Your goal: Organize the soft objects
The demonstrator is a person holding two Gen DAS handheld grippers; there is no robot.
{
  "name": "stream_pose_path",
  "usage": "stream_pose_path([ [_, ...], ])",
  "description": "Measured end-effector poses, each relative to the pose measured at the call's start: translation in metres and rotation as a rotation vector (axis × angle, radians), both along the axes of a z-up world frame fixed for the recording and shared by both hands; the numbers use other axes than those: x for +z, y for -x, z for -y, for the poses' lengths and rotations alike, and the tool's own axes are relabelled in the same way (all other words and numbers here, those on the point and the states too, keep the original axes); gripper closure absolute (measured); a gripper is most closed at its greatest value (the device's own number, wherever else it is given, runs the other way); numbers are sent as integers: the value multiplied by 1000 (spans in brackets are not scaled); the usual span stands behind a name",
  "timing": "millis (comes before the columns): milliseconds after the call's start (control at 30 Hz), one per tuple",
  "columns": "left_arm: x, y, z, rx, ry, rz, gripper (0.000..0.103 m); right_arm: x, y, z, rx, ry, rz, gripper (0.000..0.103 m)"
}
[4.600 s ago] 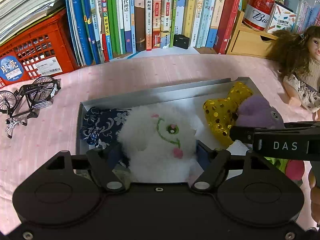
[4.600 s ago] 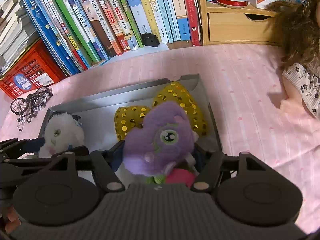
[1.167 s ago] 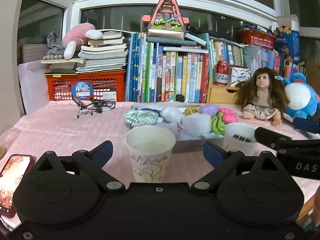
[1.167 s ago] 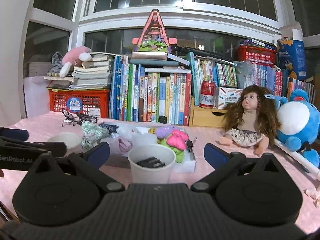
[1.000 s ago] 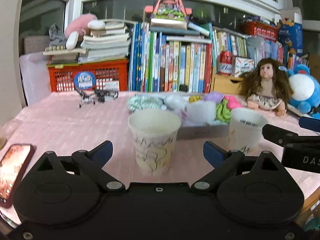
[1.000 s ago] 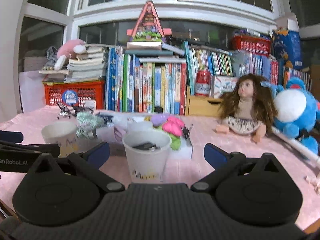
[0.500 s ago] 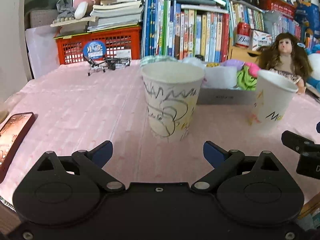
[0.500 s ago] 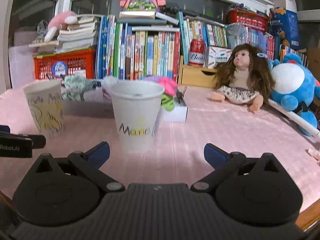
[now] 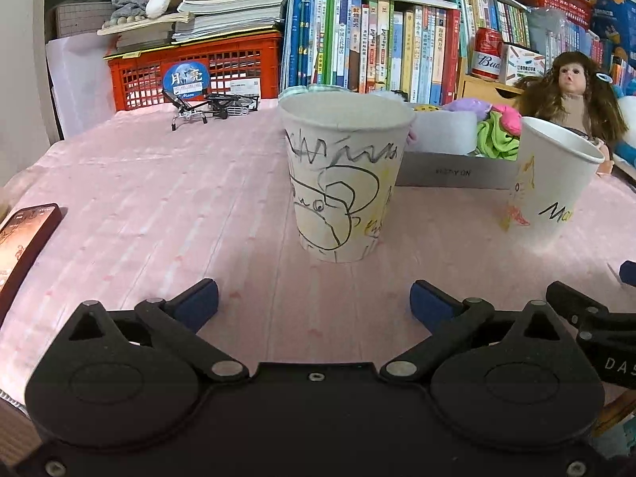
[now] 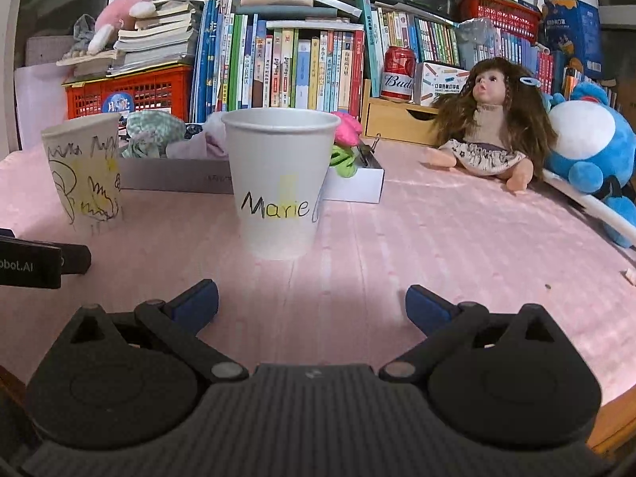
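Note:
A grey box (image 9: 453,173) on the pink tablecloth holds several soft toys: a purple plush (image 9: 467,105), a pink one (image 9: 507,116), a green one (image 9: 497,141). In the right wrist view the same box (image 10: 349,187) shows a pink plush (image 10: 346,129) and a checked cloth bundle (image 10: 153,131). My left gripper (image 9: 314,304) hangs low over the cloth, its jaws opening wide with nothing between them. A doodled paper cup (image 9: 344,175) stands just ahead of it. My right gripper (image 10: 312,304) is open and empty, behind a cup marked "Marie" (image 10: 278,183).
A doll (image 10: 491,131) and a blue plush (image 10: 592,155) sit at the right. A phone (image 9: 24,234) lies at the left table edge. A red crate (image 9: 194,71), a book row (image 9: 369,51), a toy bicycle (image 9: 210,105) and a wooden drawer (image 10: 397,121) line the back.
Both grippers have sunk toward the table and tilted down, so the two cups look larger and nearer. The left jaws have spread slightly wider. Earlier each gripper held a plush over the box.

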State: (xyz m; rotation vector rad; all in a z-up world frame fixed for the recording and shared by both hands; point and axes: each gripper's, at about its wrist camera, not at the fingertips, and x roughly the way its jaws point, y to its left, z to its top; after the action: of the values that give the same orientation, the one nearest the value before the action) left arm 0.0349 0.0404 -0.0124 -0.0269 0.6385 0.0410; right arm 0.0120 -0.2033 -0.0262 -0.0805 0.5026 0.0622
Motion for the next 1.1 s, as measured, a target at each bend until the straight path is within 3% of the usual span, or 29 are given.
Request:
stream_pose_path([
  [300, 0, -2, -1, -6, -10, -8, 0, -1, -5, 4, 19, -47, -28, 0],
  [1100, -2, -3, 1, 2, -16, -11, 0, -1, -9, 6, 40, -50, -45, 0],
])
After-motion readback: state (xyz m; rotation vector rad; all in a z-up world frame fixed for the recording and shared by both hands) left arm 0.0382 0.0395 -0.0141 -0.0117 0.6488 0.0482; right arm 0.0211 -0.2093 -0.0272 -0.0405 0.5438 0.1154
